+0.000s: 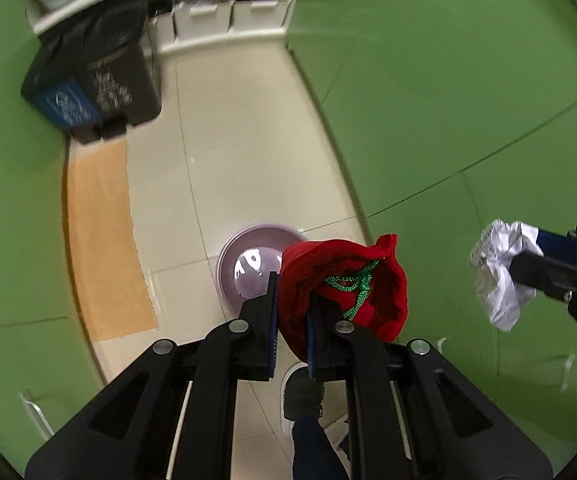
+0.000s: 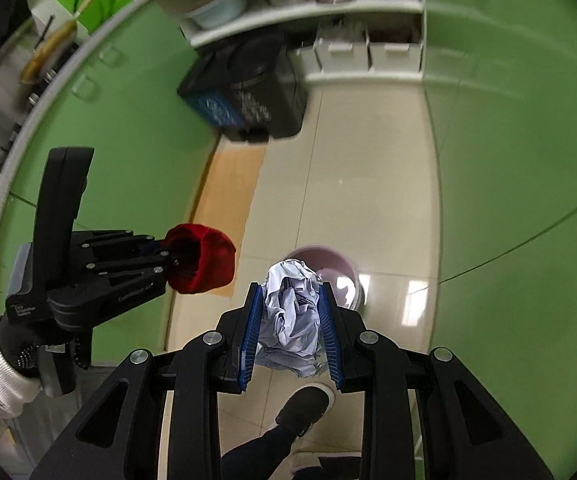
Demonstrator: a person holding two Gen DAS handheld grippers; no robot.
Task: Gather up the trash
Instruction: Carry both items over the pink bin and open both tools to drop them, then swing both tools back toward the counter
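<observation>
Red cloth pouch [image 1: 344, 288] and crumpled white paper [image 2: 292, 312] — both carried above the tiled floor [image 1: 244, 140].

Left tongs [image 1: 292, 312] nearly closed, pinching the pouch's rim, green cord showing at its mouth. Right tongs [image 2: 292, 320] partly open, blue pads clamped on the paper wad. Below both sits a pale purple bin [image 2: 340, 268] on the floor — green cabinets either side, a dark pedal bin [image 1: 100, 80] farther off, a shoe [image 2: 304, 404] underneath.

Both wrist views look steeply down, sharing the bin [image 1: 256, 268].
</observation>
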